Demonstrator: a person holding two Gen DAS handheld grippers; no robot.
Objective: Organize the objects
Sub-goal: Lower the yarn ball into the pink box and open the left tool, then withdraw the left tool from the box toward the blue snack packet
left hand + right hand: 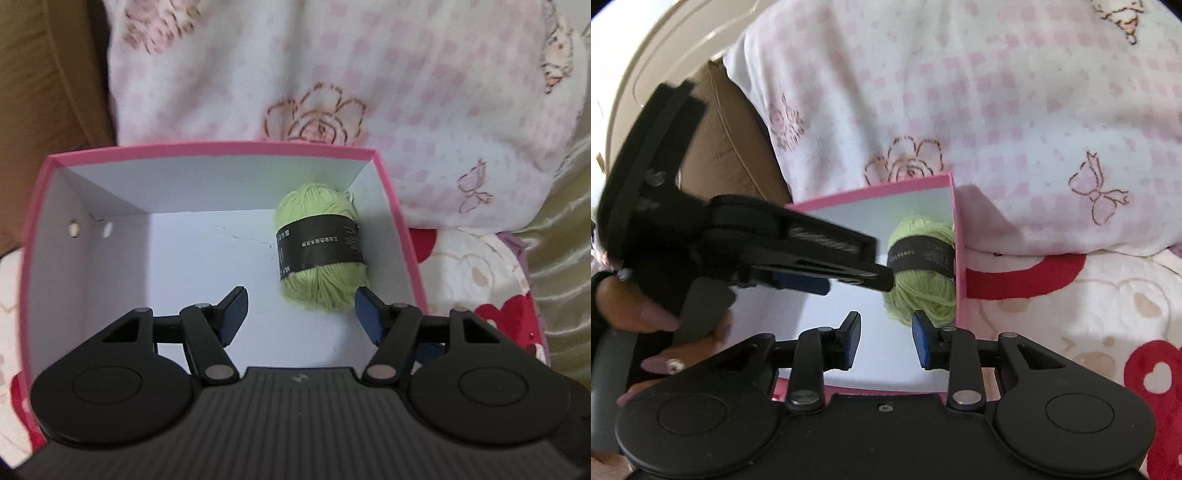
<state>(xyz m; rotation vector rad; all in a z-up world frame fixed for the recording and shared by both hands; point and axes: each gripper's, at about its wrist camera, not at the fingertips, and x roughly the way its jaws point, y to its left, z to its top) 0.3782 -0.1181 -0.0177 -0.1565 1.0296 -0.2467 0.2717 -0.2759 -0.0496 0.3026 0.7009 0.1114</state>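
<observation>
1. We see the left gripper (300,314) with fingers spread, holding nothing, inside the pink box (221,149); the right gripper (885,341) likewise spread, empty, over the near rim.
2. Green yarn ball (320,254) lies in the box's far right corner, against the right wall.
3. Box rests on floral bedding (1052,295).

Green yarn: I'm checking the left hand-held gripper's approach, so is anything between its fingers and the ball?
Nothing visible. The green yarn lies in the pink box by the right wall; the open left hand-held gripper is just short of it.
</observation>
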